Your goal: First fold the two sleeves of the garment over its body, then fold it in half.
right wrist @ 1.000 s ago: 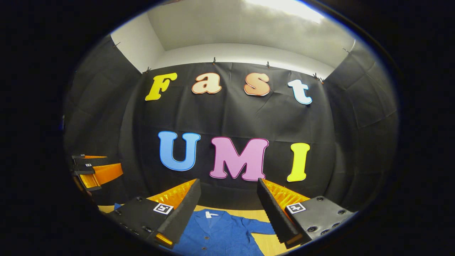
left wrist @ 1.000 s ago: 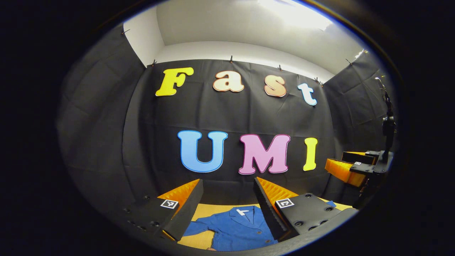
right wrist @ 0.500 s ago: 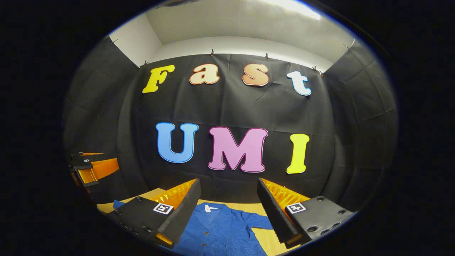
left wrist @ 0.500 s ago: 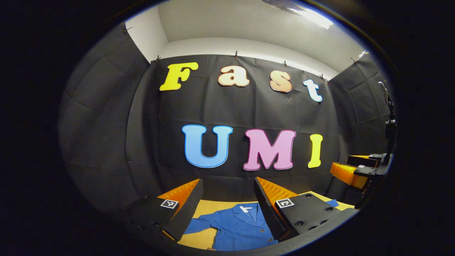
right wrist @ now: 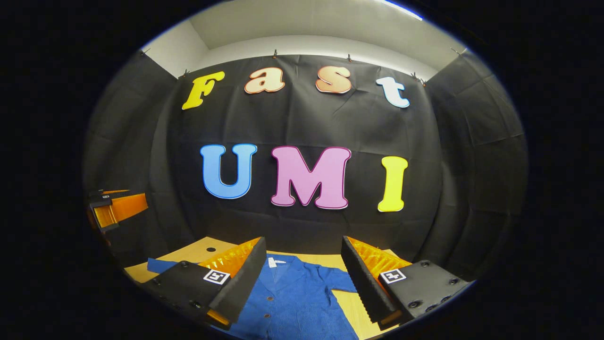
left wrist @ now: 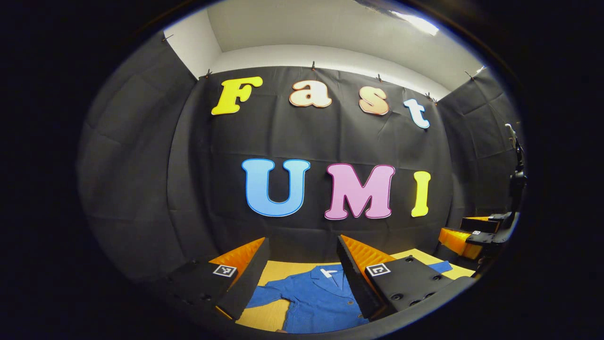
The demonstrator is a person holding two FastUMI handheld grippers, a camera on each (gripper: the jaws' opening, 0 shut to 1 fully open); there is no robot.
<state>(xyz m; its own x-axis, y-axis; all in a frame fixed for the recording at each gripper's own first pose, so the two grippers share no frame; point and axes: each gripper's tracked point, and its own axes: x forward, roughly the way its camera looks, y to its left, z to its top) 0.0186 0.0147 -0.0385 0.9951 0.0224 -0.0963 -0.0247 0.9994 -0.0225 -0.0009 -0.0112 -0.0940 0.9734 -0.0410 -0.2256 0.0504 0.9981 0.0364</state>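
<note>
Left gripper view: the left gripper (left wrist: pixel 302 264) hangs with jaws spread wide and empty above the blue button-front cloth garment (left wrist: pixel 318 302), which lies flat on the pale wooden table (left wrist: pixel 271 317) below and between its fingers. Right gripper view: the right gripper (right wrist: pixel 303 269), equally wide and empty, hovers over the garment's collar, one sleeve (right wrist: pixel 342 279) spreading beneath its right finger.

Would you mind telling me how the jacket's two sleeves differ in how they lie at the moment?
In the right gripper view, the left sleeve reaches out toward the table's edge, while the right sleeve is partly hidden behind a finger. The left sleeve lies near a hole in the table; the right does not. Both are blue, spread away from the jacket's body, unfolded.
</note>
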